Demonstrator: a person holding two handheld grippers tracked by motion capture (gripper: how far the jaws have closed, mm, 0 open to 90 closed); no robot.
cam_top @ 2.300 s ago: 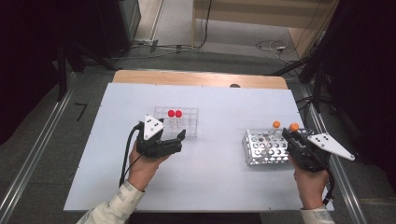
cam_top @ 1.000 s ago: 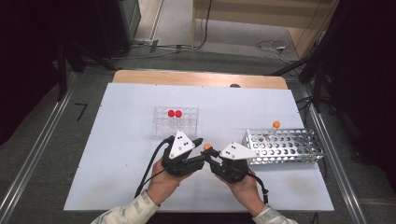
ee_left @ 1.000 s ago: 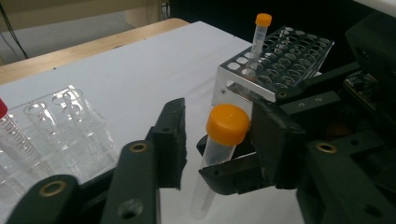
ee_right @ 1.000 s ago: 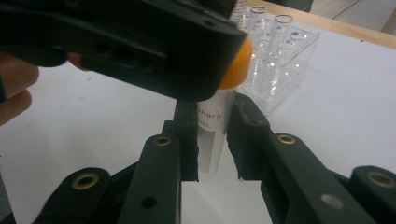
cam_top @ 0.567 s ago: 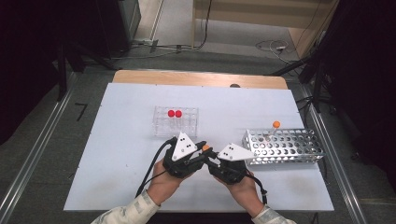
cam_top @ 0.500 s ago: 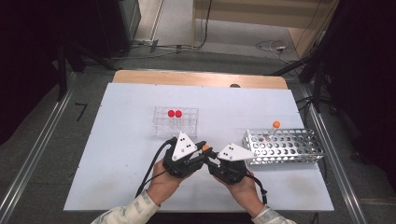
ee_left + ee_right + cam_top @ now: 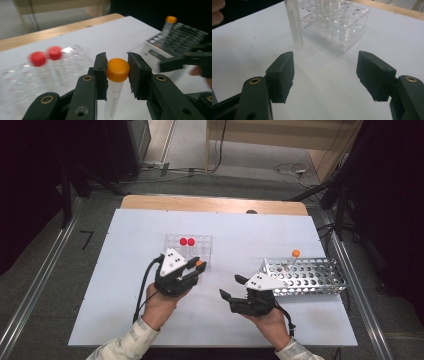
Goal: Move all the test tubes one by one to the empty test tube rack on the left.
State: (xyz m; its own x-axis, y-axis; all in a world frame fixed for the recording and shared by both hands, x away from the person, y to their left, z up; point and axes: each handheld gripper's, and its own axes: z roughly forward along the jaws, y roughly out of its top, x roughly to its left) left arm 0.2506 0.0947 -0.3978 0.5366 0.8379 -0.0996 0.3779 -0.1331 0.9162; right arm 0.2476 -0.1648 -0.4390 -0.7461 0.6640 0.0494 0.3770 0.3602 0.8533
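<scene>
White table (image 7: 125, 270) with a wooden far edge stands on a grey floor between dark surroundings; the person's forearms enter from the near side. Left gripper (image 7: 196, 266) is closed on an orange-capped tube (image 7: 117, 71): in the left gripper view both pads press against the cap from either side, and the clear tube body hangs down between the jaws above the table. In the high view this gripper sits just in front of the clear plastic rack (image 7: 200, 247), which carries two red-capped tubes (image 7: 187, 241) at its left end. Right gripper (image 7: 231, 287) has just been opening; its jaws stand wide apart with nothing between them, pointing left across the table, well apart from the left gripper. Metal perforated rack (image 7: 310, 276) lies to the right, just behind the right gripper, with one orange-capped tube (image 7: 295, 254) upright near its far edge. In the right gripper view the clear rack (image 7: 337, 22) stands beyond the open jaws.
</scene>
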